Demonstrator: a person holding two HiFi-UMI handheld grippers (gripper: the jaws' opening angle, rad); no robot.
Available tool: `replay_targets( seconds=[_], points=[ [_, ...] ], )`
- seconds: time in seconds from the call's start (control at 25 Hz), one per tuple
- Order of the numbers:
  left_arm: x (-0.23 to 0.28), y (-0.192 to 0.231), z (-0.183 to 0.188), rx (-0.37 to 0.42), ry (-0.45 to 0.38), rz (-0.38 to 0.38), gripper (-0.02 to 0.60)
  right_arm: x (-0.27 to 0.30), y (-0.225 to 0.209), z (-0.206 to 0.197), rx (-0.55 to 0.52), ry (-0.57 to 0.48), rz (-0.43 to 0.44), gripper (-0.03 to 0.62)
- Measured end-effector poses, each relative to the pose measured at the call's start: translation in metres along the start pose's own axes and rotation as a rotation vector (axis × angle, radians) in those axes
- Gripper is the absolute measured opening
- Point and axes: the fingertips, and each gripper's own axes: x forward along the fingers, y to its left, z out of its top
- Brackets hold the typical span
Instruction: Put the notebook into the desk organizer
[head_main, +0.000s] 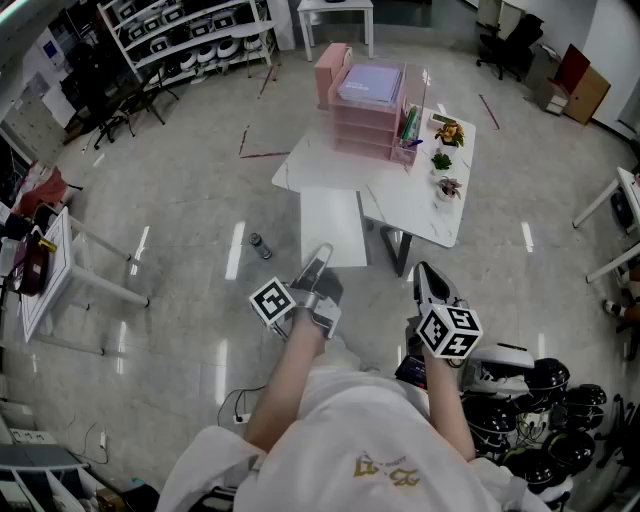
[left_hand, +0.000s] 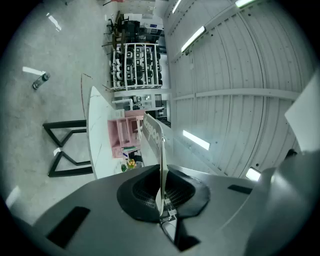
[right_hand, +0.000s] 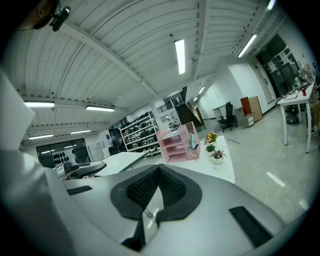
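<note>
Left gripper (head_main: 318, 262) has its fingers clamped on the near edge of the white notebook (head_main: 332, 215), which sticks out flat in the air just short of the white table (head_main: 298, 168), so it's not in anything yet. I'd say the job now is the carry: step in, keep the notebook level so it doesn't droop from that edge grip, and line it up with an open shelf of the pink desk organizer (head_main: 362, 128) before sliding, minding the pen cup (head_main: 409, 135) beside it. Right gripper (head_main: 428, 280) is pinched together on nothing, so it's free to steady the organizer.
</note>
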Motion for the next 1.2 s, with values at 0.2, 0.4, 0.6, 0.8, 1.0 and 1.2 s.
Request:
replay_targets(
  seconds=[0.2,0.4,0.6,0.8,1.0,1.2],
  points=[
    [0.002,0.001,0.003,0.003,-0.005,0.004,0.027,0.003,0.0,0.0,-0.006,0.005,0.005,0.009],
    [0.004,0.003,0.005,-0.007,-0.01,0.008,0.026,0.007,-0.002,-0.001,0.011,0.003,0.001,0.009],
    [0.014,0.008,0.007,-0.02,-0.006,0.009,0.026,0.016,-0.009,-0.001,0.051,-0.004,0.004,0.009],
    [0.038,0.025,0.017,-0.046,0.004,0.019,0.026,0.04,-0.022,0.001,0.056,0.005,-0.016,0.009],
    [0.082,0.053,0.044,-0.075,0.026,0.024,0.028,0.093,-0.042,0.006,0.077,0.013,-0.049,0.009],
    [0.14,0.087,0.094,-0.093,0.054,0.039,0.027,0.164,-0.053,0.017,0.081,0.031,-0.091,0.009]
  ],
)
